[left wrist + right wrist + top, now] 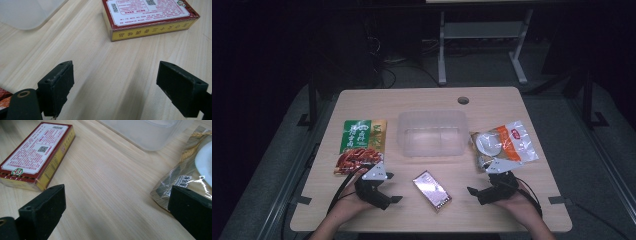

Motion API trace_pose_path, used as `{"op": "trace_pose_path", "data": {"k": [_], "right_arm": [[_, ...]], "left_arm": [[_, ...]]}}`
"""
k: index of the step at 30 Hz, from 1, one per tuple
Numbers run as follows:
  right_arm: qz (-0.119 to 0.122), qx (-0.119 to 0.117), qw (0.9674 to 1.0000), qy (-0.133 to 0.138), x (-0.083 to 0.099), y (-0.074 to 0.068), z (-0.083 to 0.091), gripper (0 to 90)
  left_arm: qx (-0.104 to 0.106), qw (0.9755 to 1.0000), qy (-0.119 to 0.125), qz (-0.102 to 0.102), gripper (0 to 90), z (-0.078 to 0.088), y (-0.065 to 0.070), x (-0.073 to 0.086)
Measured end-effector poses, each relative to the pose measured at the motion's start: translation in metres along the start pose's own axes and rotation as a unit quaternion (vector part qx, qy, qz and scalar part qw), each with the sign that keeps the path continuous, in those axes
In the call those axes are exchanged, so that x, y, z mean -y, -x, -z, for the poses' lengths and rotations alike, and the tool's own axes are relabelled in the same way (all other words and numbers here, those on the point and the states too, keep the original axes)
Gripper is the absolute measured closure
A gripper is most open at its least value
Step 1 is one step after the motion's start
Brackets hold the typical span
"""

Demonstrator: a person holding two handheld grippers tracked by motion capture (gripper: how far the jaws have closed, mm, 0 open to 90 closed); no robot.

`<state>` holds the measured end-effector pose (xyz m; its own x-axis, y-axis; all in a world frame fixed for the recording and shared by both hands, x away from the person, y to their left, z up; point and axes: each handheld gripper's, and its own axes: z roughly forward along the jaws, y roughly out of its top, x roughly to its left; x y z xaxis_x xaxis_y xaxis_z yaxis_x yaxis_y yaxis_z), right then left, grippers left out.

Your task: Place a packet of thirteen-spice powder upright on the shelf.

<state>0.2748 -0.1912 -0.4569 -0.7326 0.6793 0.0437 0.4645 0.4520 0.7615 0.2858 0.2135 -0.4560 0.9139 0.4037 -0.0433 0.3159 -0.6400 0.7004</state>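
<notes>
With both the left gripper (382, 192) and right gripper (484, 192) gaping empty near the table's (512, 100) front edge, we judge nothing started: next, one must close on the box (432, 190) lying between them, before the bin (432, 132) mid-table.

Table (512, 105) is pale wood grain, pretty matt. Tub (432, 132) is cloudy see-through plastic. Box (37, 157) looks like glossy printed card, both snack bags (507, 145) shiny crinkly film.

Red-yellow box (150, 18); green-orange packet (361, 145); black jaws
</notes>
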Motion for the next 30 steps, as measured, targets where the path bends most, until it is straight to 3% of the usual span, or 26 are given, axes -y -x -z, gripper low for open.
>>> {"op": "trace_pose_path", "data": {"k": [3,5,11,16,19,21,30], "right_arm": [[-0.007,-0.004,1.0,-0.003,0.0,0.001,-0.001,2.8],[-0.013,-0.018,0.9997,-0.008,-0.001,0.0,0.001,9.0],[-0.001,-0.065,0.9978,-0.005,-0.007,-0.009,0.003,39.3],[-0.002,-0.116,0.9932,-0.008,-0.019,-0.025,0.0,73.6],[0.021,-0.129,0.9913,-0.015,-0.026,-0.037,-0.005,85.5],[0.034,-0.136,0.99,-0.016,-0.03,-0.045,-0.009,89.7],[0.052,-0.165,0.9849,-0.014,-0.04,-0.066,-0.024,89.8]], "left_arm": [[0.001,1.0,0.001,0.006,14.1,0.0,-0.002,0.001],[0.001,1.0,0.001,0.005,14.1,0.0,-0.002,0.001],[0.001,0.9997,0.013,0.019,14.1,0.001,-0.003,-0.001],[0.004,0.9998,0.016,0.013,14.1,0.003,-0.001,0.001],[0.006,0.9997,0.017,0.014,14.1,0.003,-0.001,0.0],[0.011,0.9996,0.022,0.013,14.2,0.001,0.001,-0.002],[0.018,0.9993,0.027,0.016,14.2,-0.004,-0.002,-0.007]]}}
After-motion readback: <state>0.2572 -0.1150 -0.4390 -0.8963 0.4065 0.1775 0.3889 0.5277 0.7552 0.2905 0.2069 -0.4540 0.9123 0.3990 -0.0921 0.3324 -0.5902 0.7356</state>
